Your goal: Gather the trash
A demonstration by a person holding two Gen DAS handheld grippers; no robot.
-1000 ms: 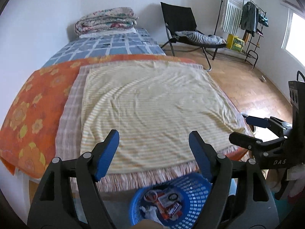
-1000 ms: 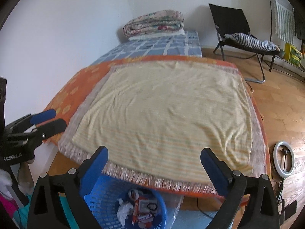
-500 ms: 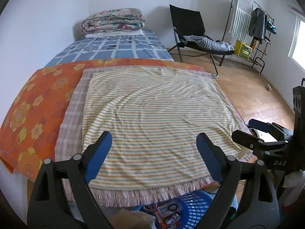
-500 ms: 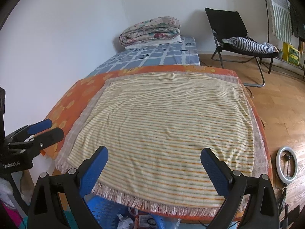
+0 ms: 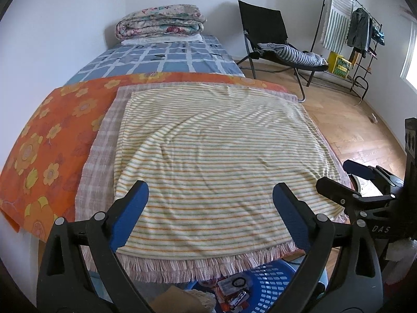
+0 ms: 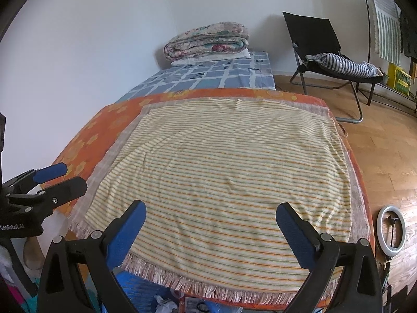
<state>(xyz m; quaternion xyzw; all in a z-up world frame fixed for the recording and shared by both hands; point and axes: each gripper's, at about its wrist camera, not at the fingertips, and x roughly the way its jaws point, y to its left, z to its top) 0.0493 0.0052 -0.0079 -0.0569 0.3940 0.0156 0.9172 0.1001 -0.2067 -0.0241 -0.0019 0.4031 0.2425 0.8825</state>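
Nearest to us, below the foot of the bed, sits the blue basket (image 5: 263, 289) with the trash (image 5: 234, 290) lying in it: wrappers, a crumpled bit of paper, a small black ring. It shows only at the bottom edge of both views, mostly hidden under the fringed hem of the striped blanket (image 5: 216, 161). Our left gripper (image 5: 210, 212) and right gripper (image 6: 211, 230) both hang above the near end of that blanket, jaws spread wide and holding nothing. The trash is beneath and behind the fingertips, well outside either gap.

We judge that the collecting step is either finished or paused: the blanket shows no litter that we can make out, and what we can see of the trash is already in the basket. The next move, as we read it, calls for a scan for leftover pieces. If there are none, one open gripper must tip down toward the basket rim, which means pulling back from the bed first.

Farther off lie the orange flowered sheet (image 5: 49, 140), the folded quilt (image 5: 159, 22) at the head, and the black chair (image 5: 268, 36) to the right.
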